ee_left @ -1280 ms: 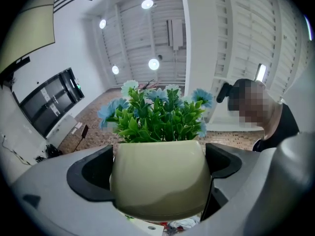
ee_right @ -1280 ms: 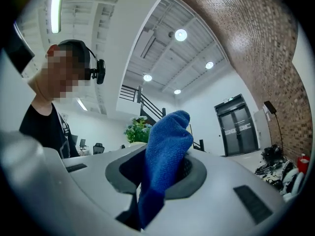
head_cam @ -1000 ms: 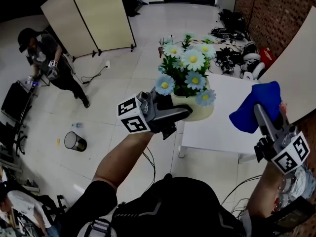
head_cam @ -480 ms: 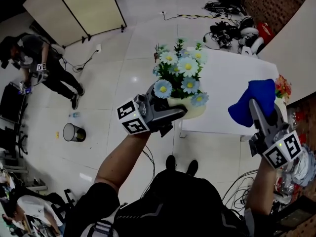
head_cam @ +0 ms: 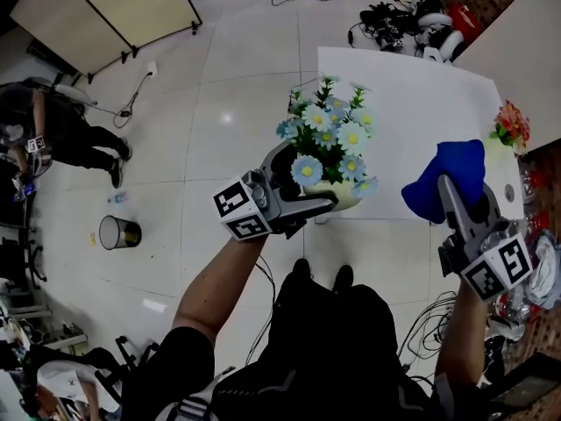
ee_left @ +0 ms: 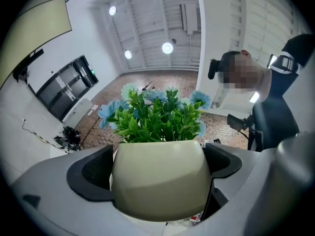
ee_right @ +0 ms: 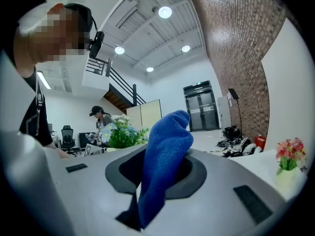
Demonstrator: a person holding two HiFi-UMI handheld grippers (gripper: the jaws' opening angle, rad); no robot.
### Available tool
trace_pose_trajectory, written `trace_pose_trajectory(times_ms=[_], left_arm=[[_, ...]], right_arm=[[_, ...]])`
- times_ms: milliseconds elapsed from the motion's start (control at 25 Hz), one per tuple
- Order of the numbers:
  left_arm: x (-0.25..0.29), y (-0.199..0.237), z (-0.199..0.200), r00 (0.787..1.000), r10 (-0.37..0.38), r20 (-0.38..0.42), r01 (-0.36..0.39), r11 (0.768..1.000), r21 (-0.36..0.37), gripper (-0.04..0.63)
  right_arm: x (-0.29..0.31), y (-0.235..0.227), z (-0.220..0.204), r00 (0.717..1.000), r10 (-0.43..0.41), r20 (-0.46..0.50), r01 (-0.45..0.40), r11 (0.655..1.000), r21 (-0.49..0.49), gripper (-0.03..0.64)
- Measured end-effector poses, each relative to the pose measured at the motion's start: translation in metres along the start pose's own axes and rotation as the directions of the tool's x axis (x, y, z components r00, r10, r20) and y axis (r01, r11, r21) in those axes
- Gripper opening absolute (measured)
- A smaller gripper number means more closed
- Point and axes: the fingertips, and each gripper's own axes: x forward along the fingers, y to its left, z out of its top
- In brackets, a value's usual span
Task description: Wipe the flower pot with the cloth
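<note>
A cream flower pot (head_cam: 340, 194) (ee_left: 160, 178) filled with green leaves and blue daisies (head_cam: 329, 139) is held up in the air by my left gripper (head_cam: 308, 198), whose jaws are shut on the pot's two sides. My right gripper (head_cam: 449, 189) stands to the right of the pot, shut on a blue cloth (head_cam: 445, 181) (ee_right: 162, 156) that bunches up above its jaws. The cloth and the pot are apart. In the right gripper view the flowers (ee_right: 120, 132) show to the left behind the cloth.
A white table (head_cam: 412, 121) lies below and beyond both grippers, with a small pot of red flowers (head_cam: 510, 126) at its right edge. Cables and gear (head_cam: 394, 11) lie on the floor beyond it. A waste bin (head_cam: 116, 232) and a person (head_cam: 53, 134) are far left.
Both grippers have kept their grips. The pot and left gripper have shifted slightly right and down in view; the head view has tilted so the table shows more fully.
</note>
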Motion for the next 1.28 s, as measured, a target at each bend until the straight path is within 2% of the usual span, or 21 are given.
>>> trace_pose_trajectory(times_ms=[200, 360, 560, 800, 1000, 1280], left_arm=[[-0.007, 0.028, -0.062, 0.999, -0.043, -0.010, 0.043, 0.999, -0.013, 0.592], [-0.018, 0.042, -0.111, 0.995, -0.070, -0.068, 0.071, 0.997, 0.017, 0.592], [-0.029, 0.056, -0.156, 0.986, -0.068, -0.152, 0.076, 0.996, 0.052, 0.592], [-0.035, 0.068, -0.188, 0.963, -0.040, -0.268, 0.076, 0.989, 0.123, 0.592], [-0.029, 0.062, -0.202, 0.925, -0.058, -0.374, 0.151, 0.963, 0.223, 0.592], [-0.015, 0.061, -0.218, 0.906, -0.066, -0.417, 0.203, 0.935, 0.292, 0.594]], right_arm=[[0.000, -0.021, -0.053, 0.997, -0.066, -0.027, 0.067, 0.998, 0.011, 0.077], [0.007, -0.026, -0.094, 0.996, -0.066, -0.059, 0.067, 0.998, 0.006, 0.078], [0.014, -0.033, -0.126, 0.994, -0.059, -0.095, 0.060, 0.998, 0.010, 0.077], [0.024, -0.044, -0.134, 0.992, -0.071, -0.106, 0.072, 0.997, 0.011, 0.077], [0.026, -0.043, -0.138, 0.990, -0.071, -0.123, 0.074, 0.997, 0.023, 0.077], [0.027, -0.052, -0.146, 0.987, -0.065, -0.144, 0.073, 0.996, 0.050, 0.077]])
